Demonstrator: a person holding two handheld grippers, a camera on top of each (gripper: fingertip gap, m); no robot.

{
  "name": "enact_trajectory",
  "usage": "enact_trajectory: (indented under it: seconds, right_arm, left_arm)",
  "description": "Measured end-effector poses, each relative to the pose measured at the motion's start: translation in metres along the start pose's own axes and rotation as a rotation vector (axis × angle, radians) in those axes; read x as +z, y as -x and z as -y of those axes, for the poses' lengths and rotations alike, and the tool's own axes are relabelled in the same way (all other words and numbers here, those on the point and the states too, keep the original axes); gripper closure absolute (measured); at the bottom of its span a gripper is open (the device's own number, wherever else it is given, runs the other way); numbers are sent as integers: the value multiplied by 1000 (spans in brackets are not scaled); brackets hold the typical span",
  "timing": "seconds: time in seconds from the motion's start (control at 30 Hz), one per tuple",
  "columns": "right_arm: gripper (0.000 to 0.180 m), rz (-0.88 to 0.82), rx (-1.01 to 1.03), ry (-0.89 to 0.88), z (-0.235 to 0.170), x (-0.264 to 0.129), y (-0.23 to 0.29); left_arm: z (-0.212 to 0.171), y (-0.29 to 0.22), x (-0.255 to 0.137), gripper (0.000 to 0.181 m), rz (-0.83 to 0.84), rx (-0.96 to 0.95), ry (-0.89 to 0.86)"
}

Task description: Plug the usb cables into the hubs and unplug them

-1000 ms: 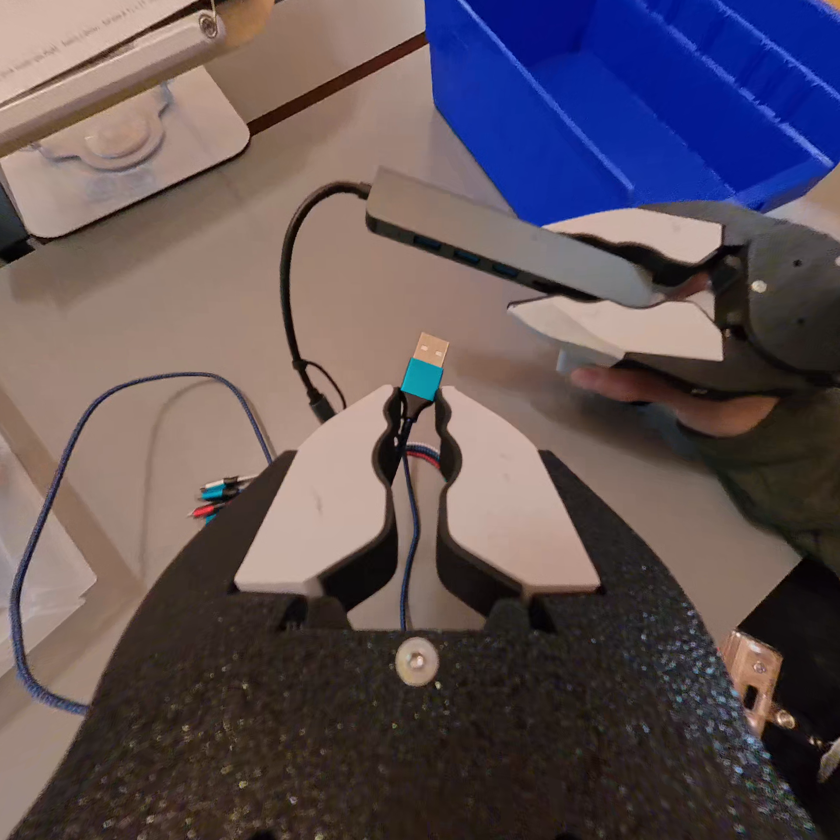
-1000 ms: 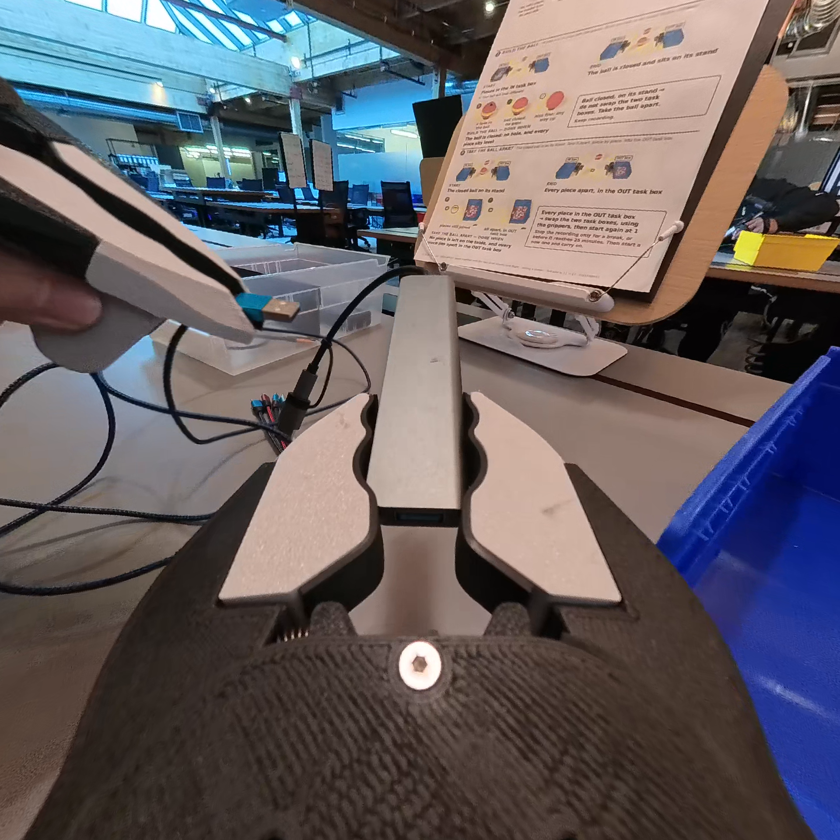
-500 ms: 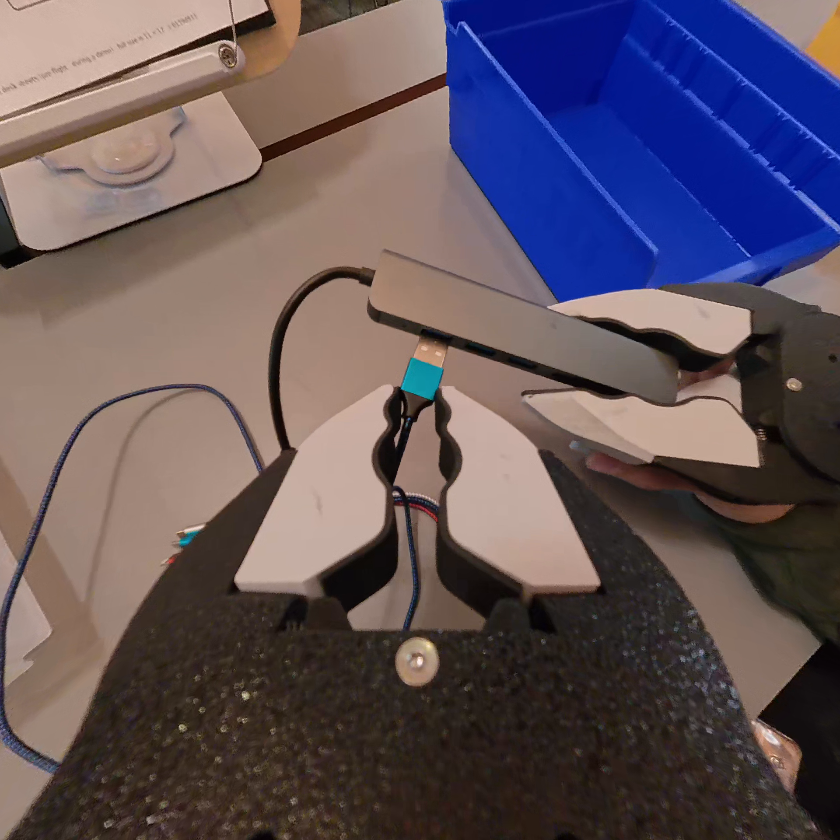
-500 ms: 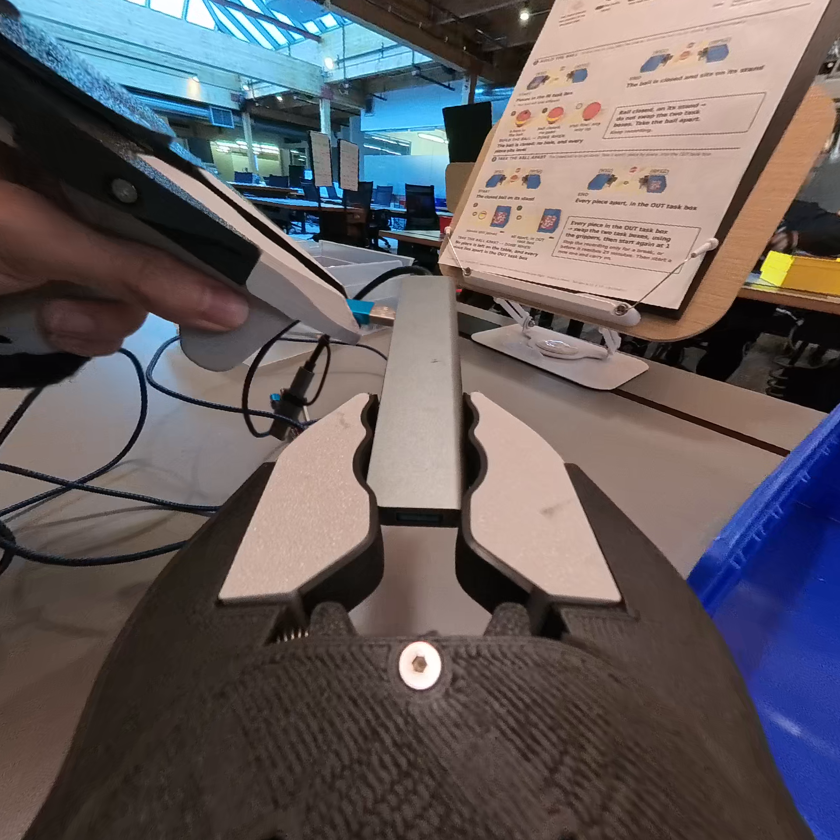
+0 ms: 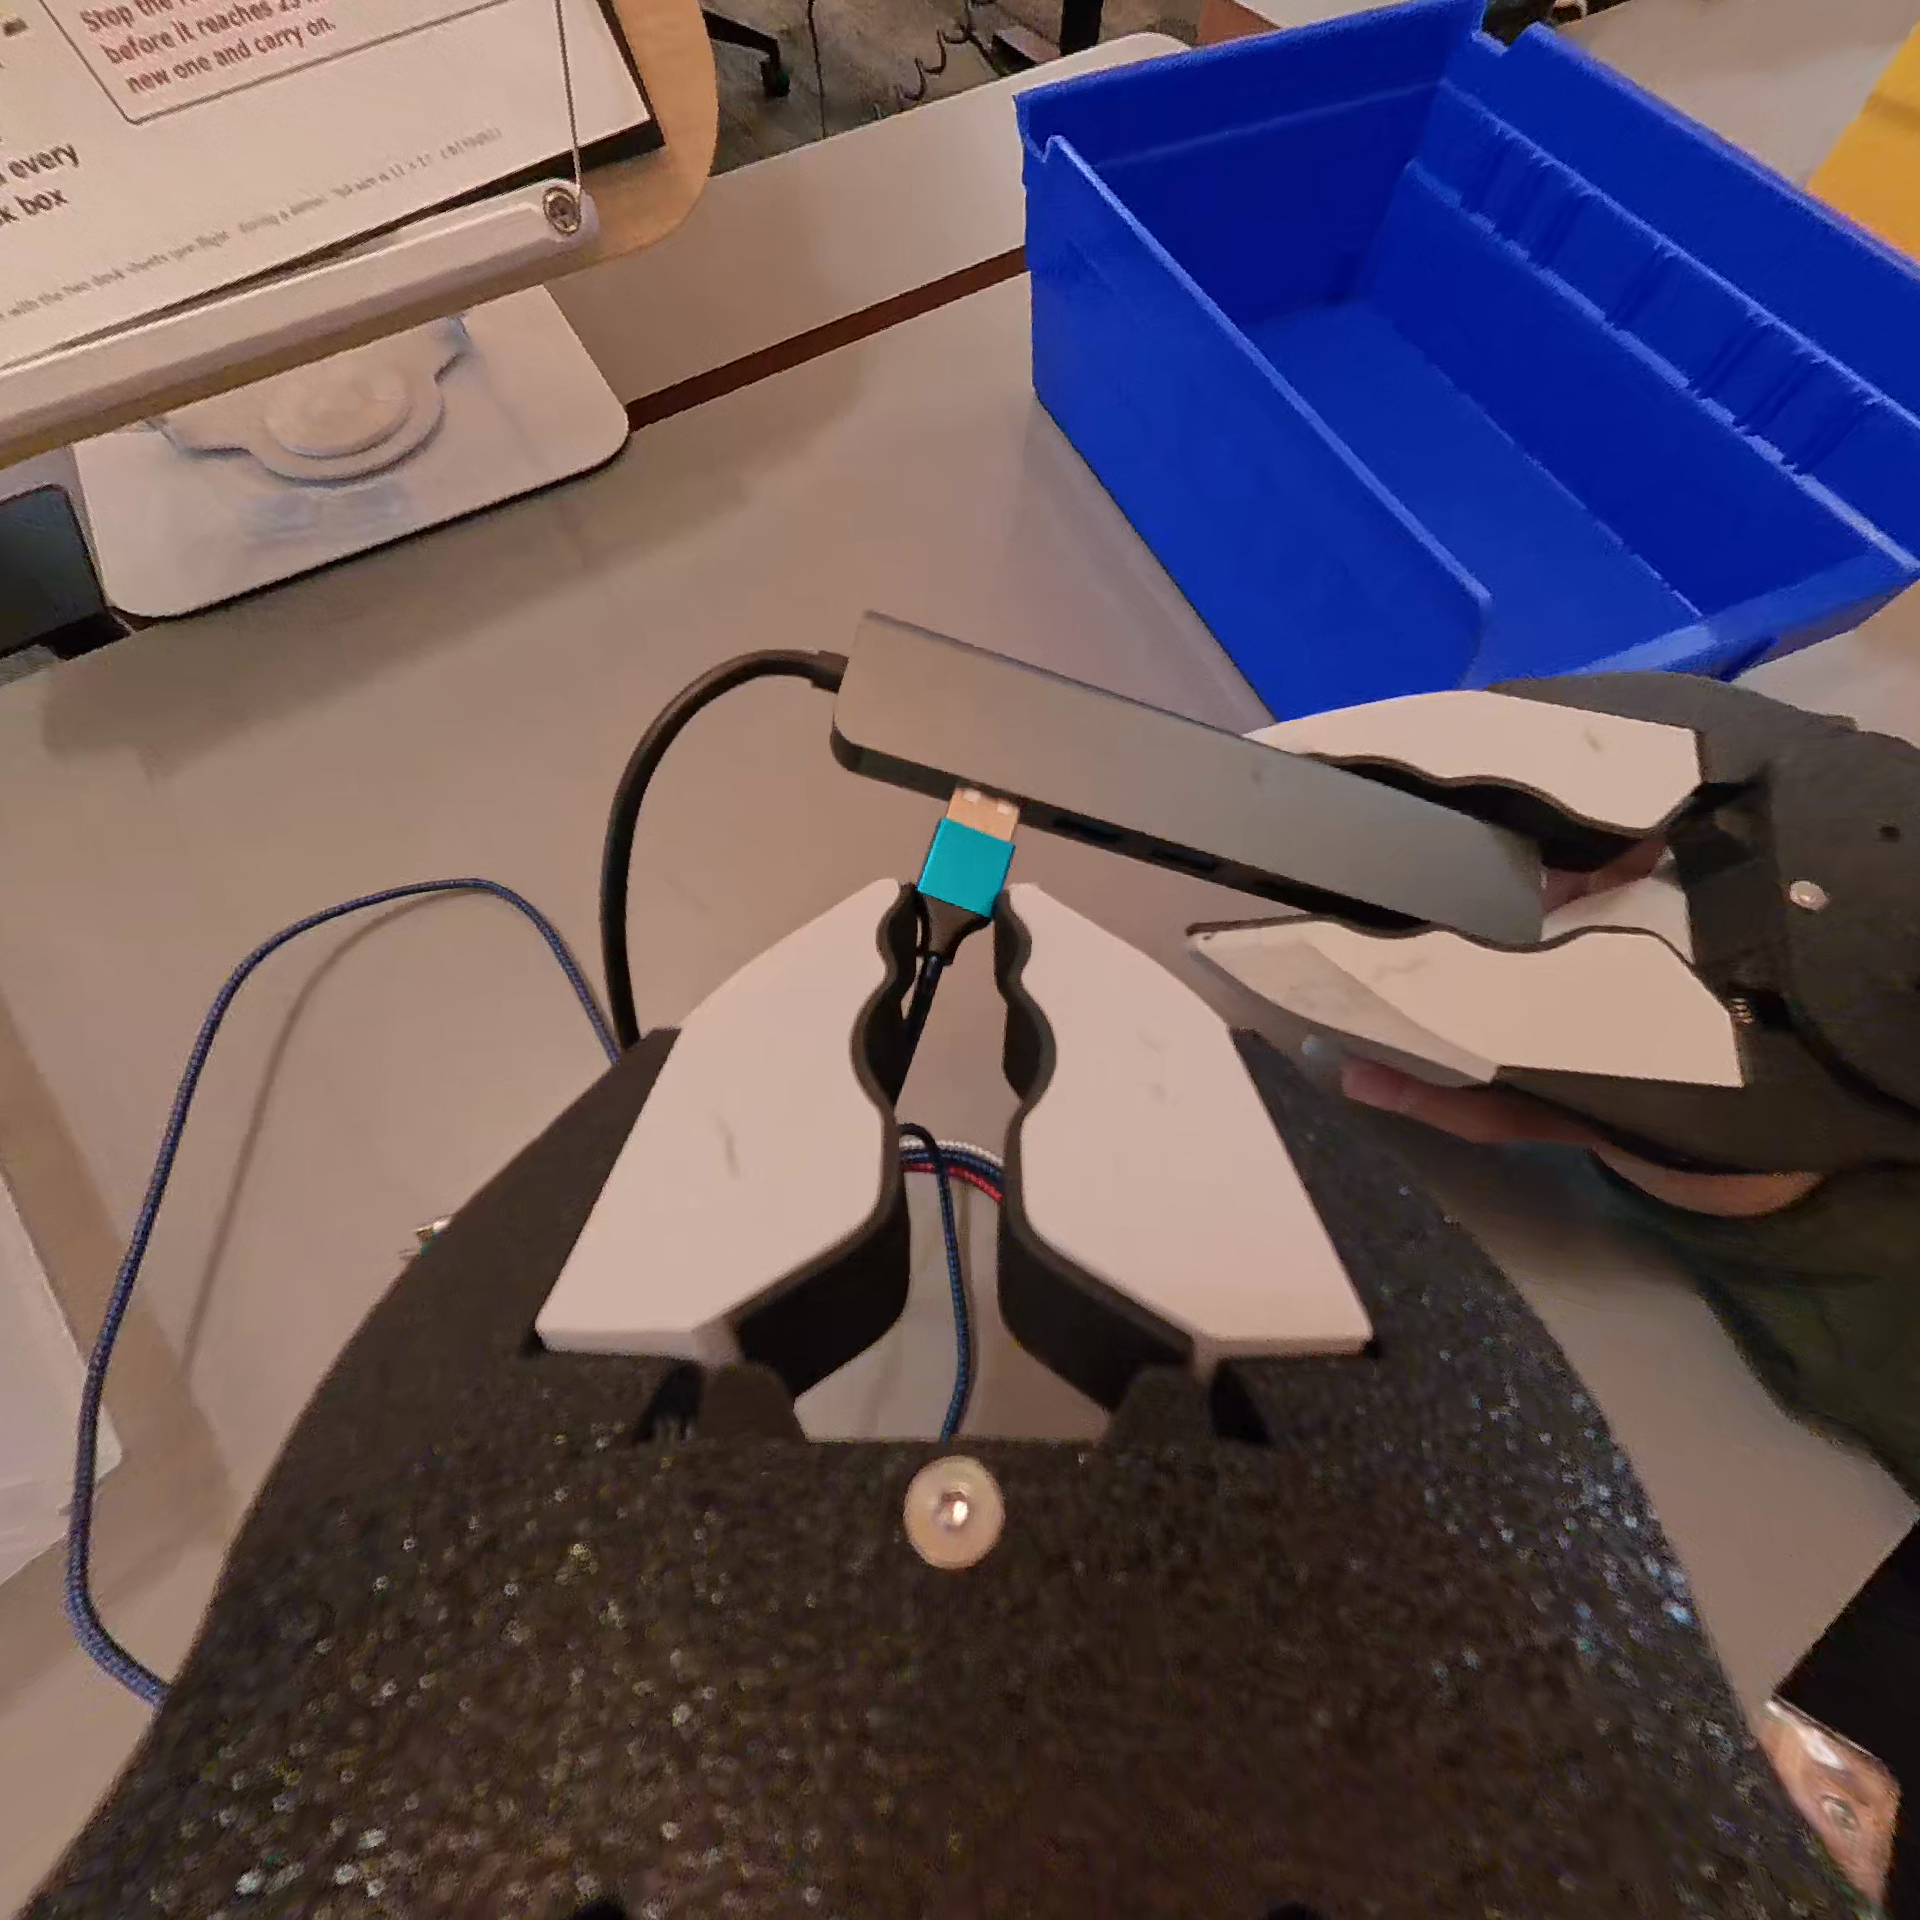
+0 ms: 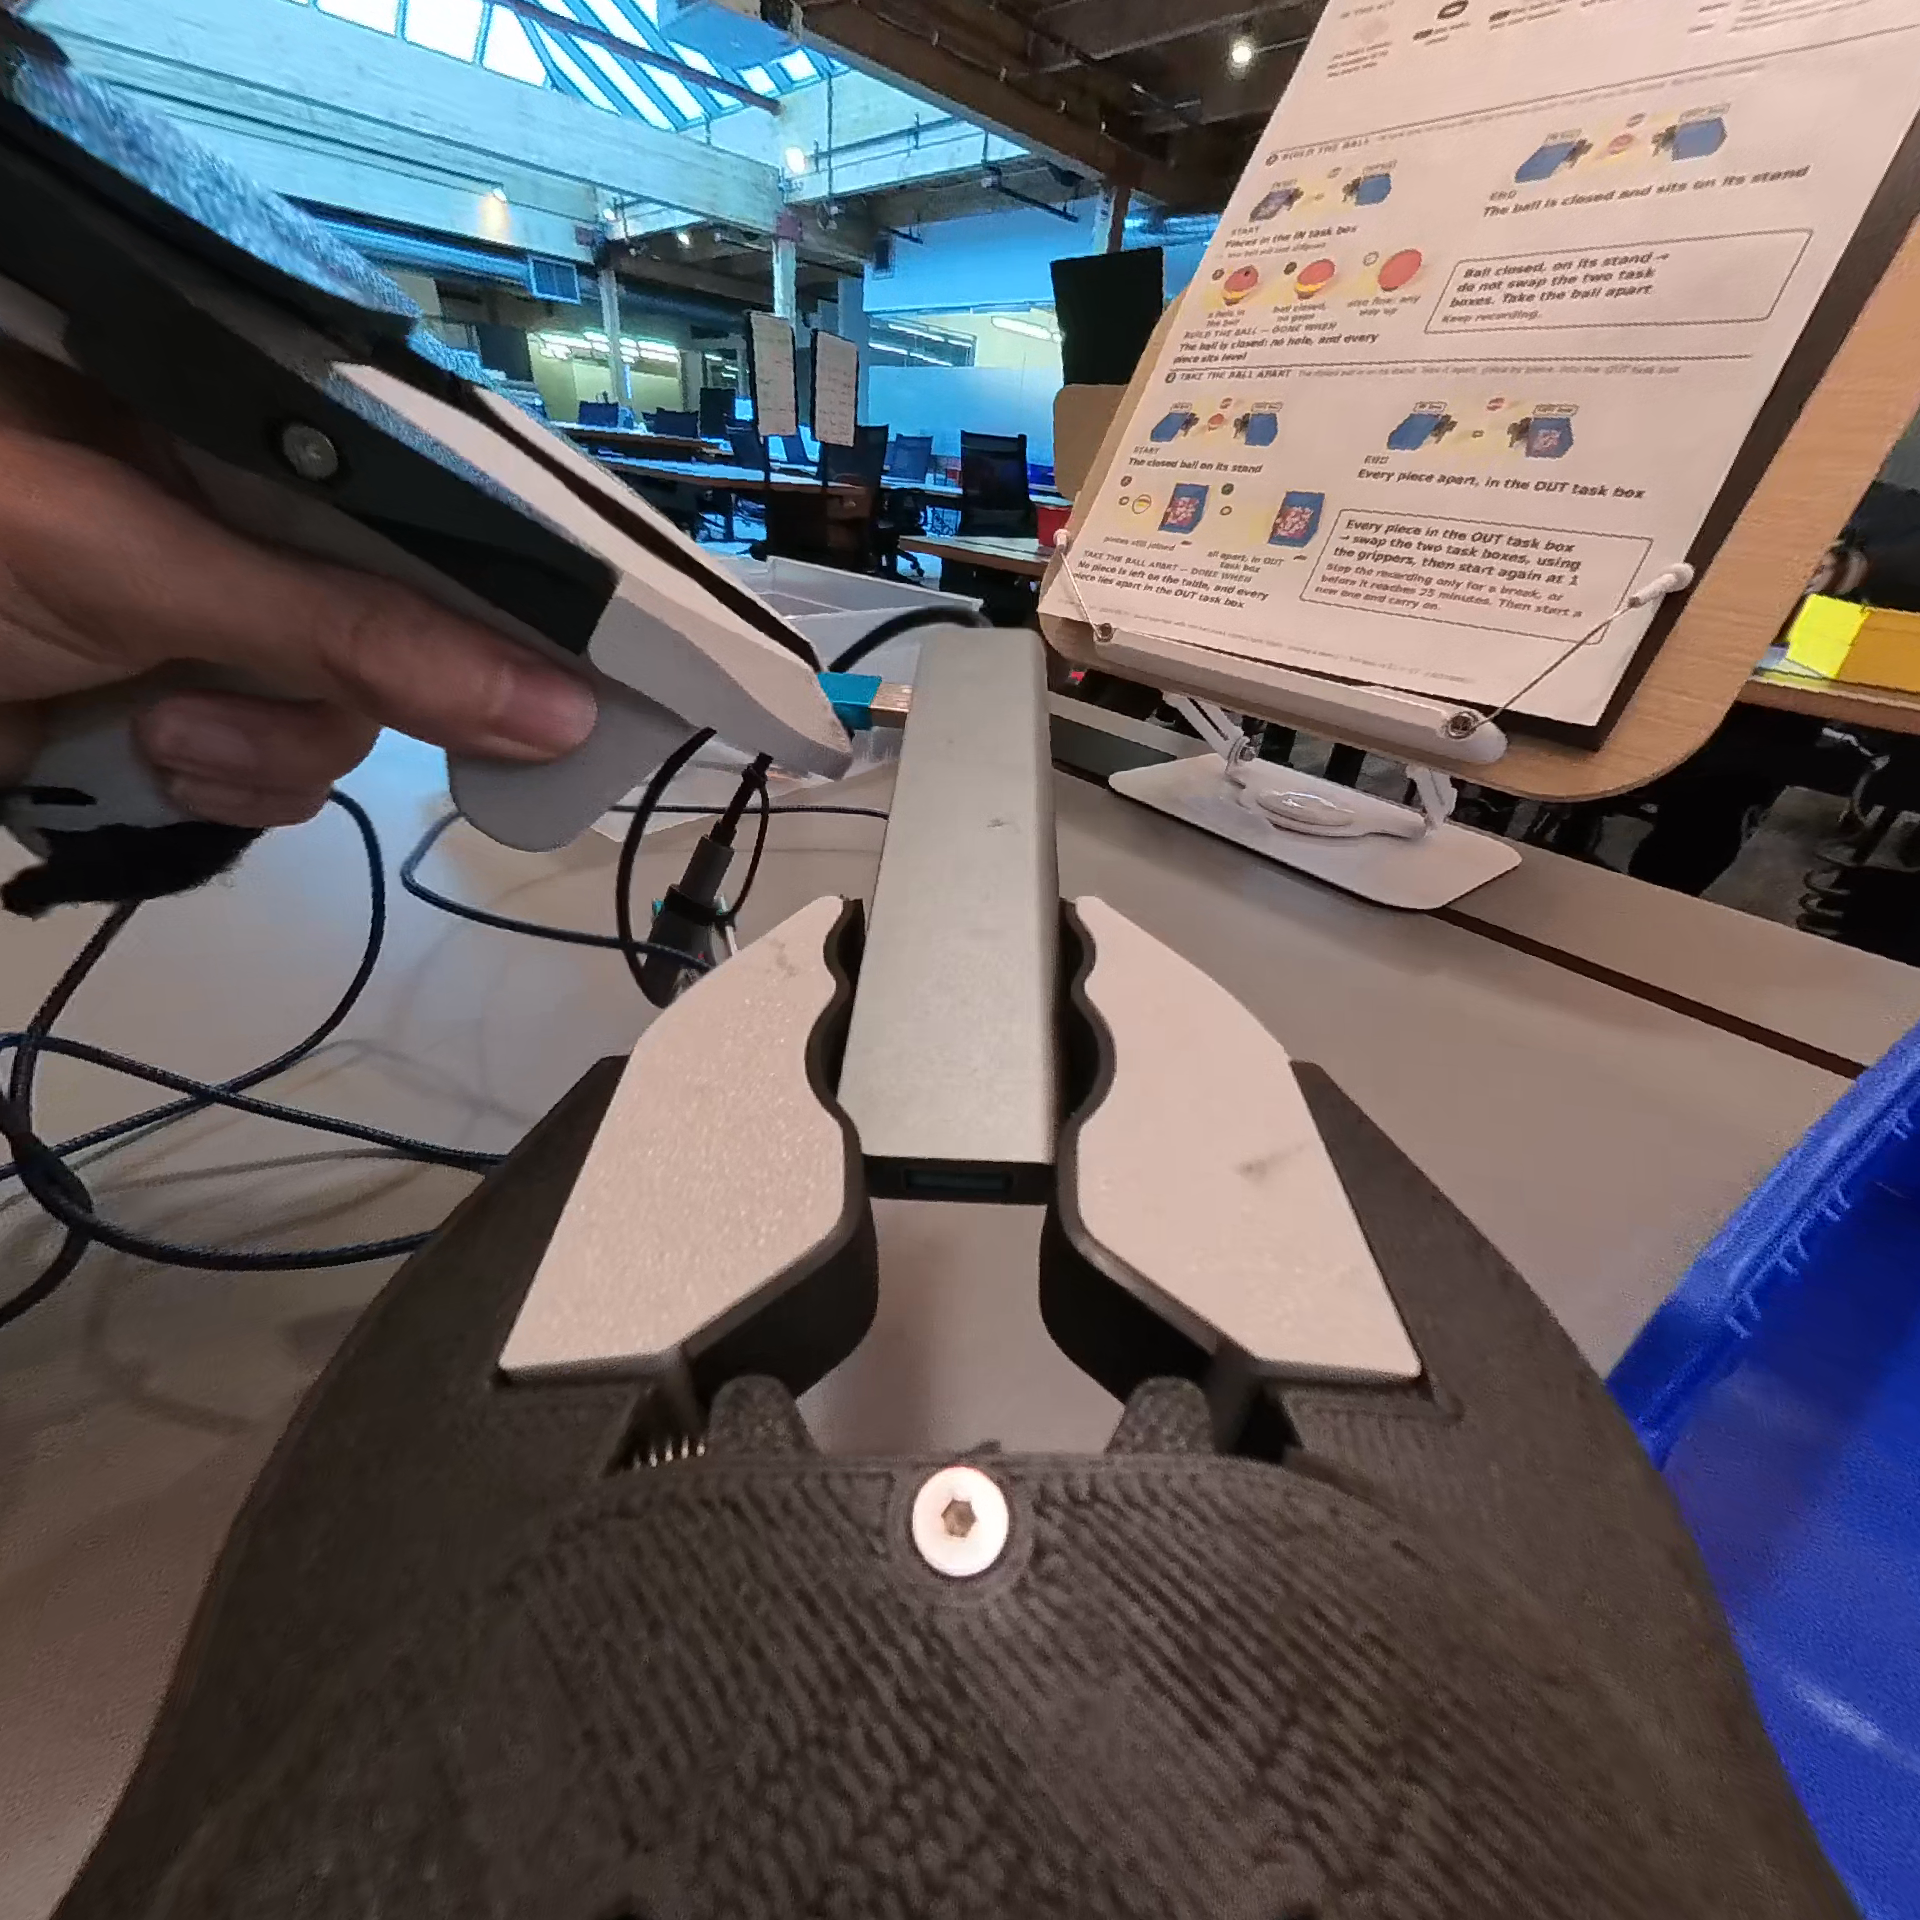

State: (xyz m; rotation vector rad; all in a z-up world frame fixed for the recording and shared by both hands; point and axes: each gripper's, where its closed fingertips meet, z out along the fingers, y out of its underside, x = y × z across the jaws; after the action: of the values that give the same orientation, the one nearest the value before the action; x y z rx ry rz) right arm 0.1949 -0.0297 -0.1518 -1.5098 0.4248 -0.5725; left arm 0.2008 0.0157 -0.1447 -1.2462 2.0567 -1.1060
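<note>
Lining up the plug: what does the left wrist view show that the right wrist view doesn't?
Left only: the hub's side ports, the plug tip at the end port, and the inside of the bin.
Right only: the hub's end port and loose cables on the table.
Both: left claw on the plug, right claw on the hub.

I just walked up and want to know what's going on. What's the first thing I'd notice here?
Right in the middle, the left gripper pinches a cable with a bright teal USB plug, whose metal tip meets a port on the side of the grey hub. The right gripper holds that hub up off the table, its jaws squeezing one end. Behind them, to the right, sits a big blue bin.
</note>
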Motion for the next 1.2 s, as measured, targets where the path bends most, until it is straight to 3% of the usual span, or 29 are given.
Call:
enact_trajectory:
  seconds: [0.47, 0.83, 1.0, 1.1, 1.2]
  right_arm:
    - [143, 37, -38, -4, 0, -1, 9]
    - [143, 59, -50, -70, 8, -4, 10]
    - [144, -4, -98, -105, 27, -11, -1]
    - [144, -20, -137, -130, 41, -19, -12]
    - [144, -86, -137, -185, 68, -38, -37]
  left_arm:
    - [3, 1, 1, 168, 35, 254, -159]
    - [10, -6, -7, 167, -56, 296, -242]
    - [26, -14, -47, 139, -98, 264, -310]
    - [31, 1, -82, 135, -25, 296, -388]
    - [14, 24, -101, 129, 8, 249, -352]
